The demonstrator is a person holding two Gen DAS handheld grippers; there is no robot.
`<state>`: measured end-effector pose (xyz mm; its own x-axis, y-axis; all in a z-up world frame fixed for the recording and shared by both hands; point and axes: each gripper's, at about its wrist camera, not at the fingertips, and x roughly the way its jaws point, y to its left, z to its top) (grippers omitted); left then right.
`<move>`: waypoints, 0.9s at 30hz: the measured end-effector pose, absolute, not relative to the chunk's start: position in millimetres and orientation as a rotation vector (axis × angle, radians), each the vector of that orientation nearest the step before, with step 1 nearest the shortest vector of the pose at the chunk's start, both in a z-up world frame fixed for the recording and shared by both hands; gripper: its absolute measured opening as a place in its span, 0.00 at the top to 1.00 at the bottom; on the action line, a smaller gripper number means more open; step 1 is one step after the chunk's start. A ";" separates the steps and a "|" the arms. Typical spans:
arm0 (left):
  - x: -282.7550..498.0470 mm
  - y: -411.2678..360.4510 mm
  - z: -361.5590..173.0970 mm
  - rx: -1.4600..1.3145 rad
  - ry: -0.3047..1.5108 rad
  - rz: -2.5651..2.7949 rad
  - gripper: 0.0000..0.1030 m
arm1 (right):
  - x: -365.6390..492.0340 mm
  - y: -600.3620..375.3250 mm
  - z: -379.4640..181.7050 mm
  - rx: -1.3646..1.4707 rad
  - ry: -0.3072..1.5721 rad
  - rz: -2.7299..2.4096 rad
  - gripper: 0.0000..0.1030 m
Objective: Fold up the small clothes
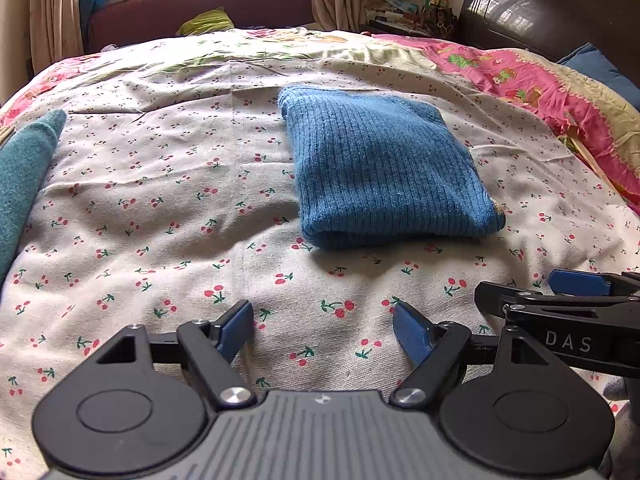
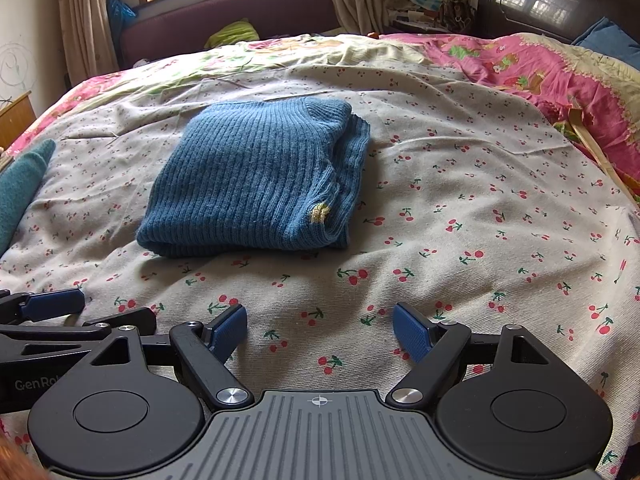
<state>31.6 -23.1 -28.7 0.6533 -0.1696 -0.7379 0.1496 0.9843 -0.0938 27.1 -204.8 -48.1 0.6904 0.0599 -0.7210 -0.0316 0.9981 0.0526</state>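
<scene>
The folded blue ribbed sweater (image 2: 256, 176) lies mid-bedsheet (image 2: 460, 208), soft, light and floppy, best pinched at its layered near edge; left gripper (image 1: 323, 330) and right gripper (image 2: 319, 330) both gape wide, empty

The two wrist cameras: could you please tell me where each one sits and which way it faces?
Left wrist: sits behind the open left gripper, faces across the bed toward the folded blue sweater; the right gripper shows at the right edge.
Right wrist: sits behind the open right gripper, faces the same way; the left gripper shows at the left edge.
Shared: sweater, cherry-print sheet, teal cloth.
</scene>
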 end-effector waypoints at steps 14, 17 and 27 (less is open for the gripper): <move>32.2 -22.2 -29.7 -0.043 0.847 -0.184 0.13 | 27.4 -206.6 -47.4 0.030 0.806 0.050 0.20; 32.4 -21.4 -29.7 -0.047 0.848 -0.184 0.11 | 27.4 -206.5 -47.4 0.030 0.806 0.050 0.20; 32.9 -20.8 -30.0 -0.047 0.850 -0.182 0.09 | 27.9 -207.5 -47.4 0.024 0.806 0.048 0.20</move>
<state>32.9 -20.8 -30.0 0.6457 -0.1785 -0.7424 0.1412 0.9834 -0.1137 27.9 -207.5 -47.4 0.6916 0.0520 -0.7204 -0.0340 0.9986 0.0394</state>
